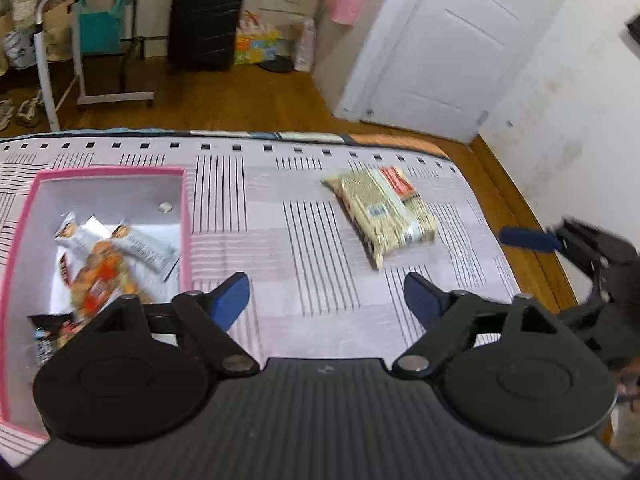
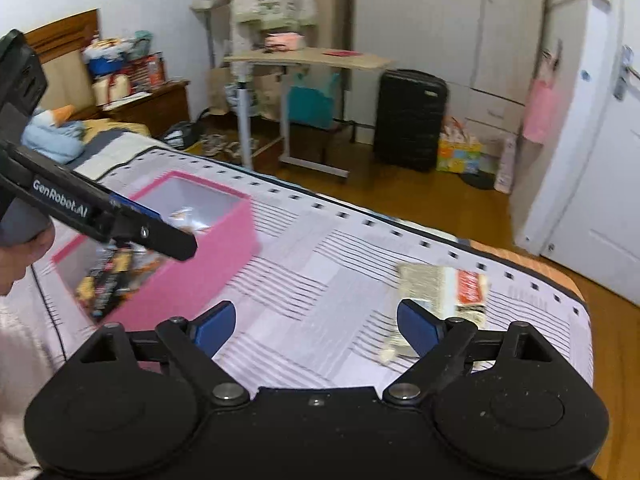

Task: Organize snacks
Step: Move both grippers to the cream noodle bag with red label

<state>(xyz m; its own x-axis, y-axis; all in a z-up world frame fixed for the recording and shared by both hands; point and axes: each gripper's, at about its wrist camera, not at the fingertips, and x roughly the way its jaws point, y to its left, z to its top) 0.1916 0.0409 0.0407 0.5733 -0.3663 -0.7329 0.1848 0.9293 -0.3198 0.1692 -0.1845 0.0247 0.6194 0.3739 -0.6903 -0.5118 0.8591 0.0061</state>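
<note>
A pink box (image 1: pixel 186 216) sits on the bed at the left and holds several snack packets (image 1: pixel 100 272). A cream and red snack pack (image 1: pixel 384 210) lies alone on the bedspread to the right. My left gripper (image 1: pixel 326 300) is open and empty, above the bed between box and pack. My right gripper (image 2: pixel 316 326) is open and empty; the pack (image 2: pixel 448 288) lies just beyond its right finger. The box also shows in the right wrist view (image 2: pixel 208 268), partly behind the left gripper's body (image 2: pixel 100 216). The right gripper shows at the right edge of the left wrist view (image 1: pixel 588 256).
The bed has a grey striped cover (image 1: pixel 304 208); its far edge (image 1: pixel 240 134) drops to a wooden floor. Beyond stand a rolling desk (image 2: pixel 308 60), a black suitcase (image 2: pixel 412 120), a white door (image 1: pixel 440 52) and a nightstand (image 2: pixel 148 104).
</note>
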